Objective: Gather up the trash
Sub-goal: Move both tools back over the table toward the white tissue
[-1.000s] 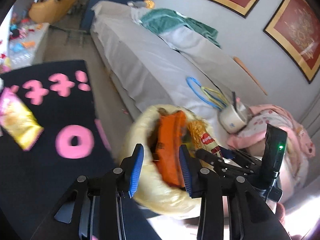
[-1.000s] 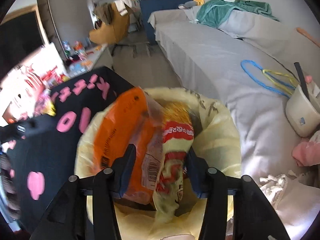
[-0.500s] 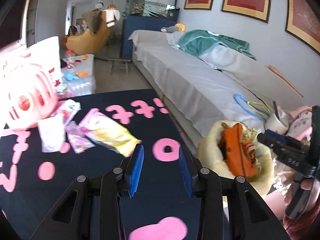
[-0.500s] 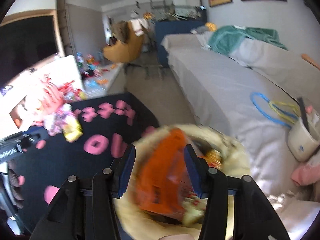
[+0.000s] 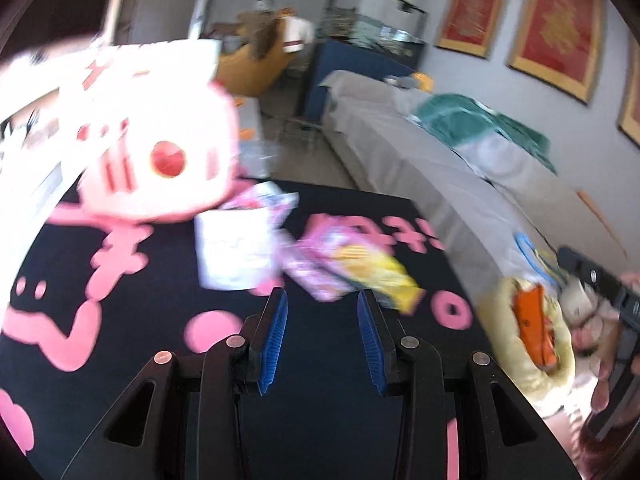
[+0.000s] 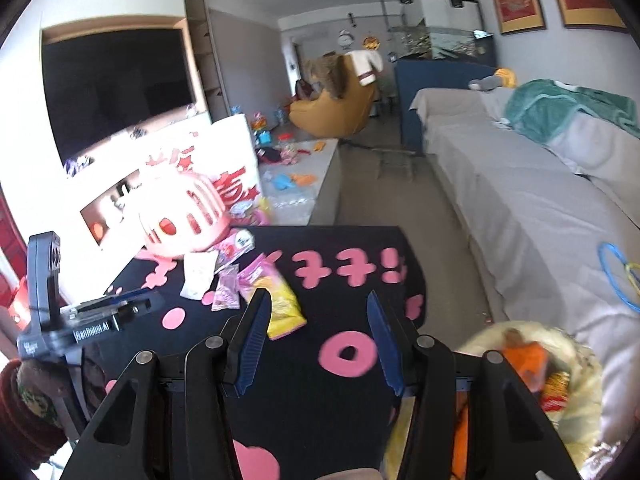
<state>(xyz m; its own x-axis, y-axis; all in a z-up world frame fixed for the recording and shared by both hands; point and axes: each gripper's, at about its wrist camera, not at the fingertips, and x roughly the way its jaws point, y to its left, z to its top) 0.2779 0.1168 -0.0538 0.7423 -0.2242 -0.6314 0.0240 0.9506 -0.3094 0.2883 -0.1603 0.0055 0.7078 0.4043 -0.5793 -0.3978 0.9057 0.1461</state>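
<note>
Litter lies in a heap on the black table [image 5: 160, 360]: a yellow snack wrapper [image 5: 376, 272] [image 6: 282, 308], a pink wrapper [image 5: 316, 268] [image 6: 228, 288] and a white paper packet [image 5: 236, 248] [image 6: 198, 276]. My left gripper [image 5: 321, 300] hovers open just short of that heap, nothing between its blue pads. Open and empty too, my right gripper [image 6: 318, 300] hangs over the table with the yellow wrapper by its left fingertip. A pale yellow trash bag [image 5: 524, 344] [image 6: 560, 380] holding an orange wrapper sits at the lower right, against the sofa.
A pink cat-shaped basket [image 5: 160, 160] [image 6: 184, 216] stands at the table's far left, behind the litter. A long grey sofa [image 5: 420, 168] [image 6: 520, 200] runs along the right, with a strip of floor between it and the table. A hand holds the other gripper at each view's edge.
Both views have swung left, away from the trash bag and over the black table. The bag has slid from under the jaws to the lower right. The litter heap is nearer.
</note>
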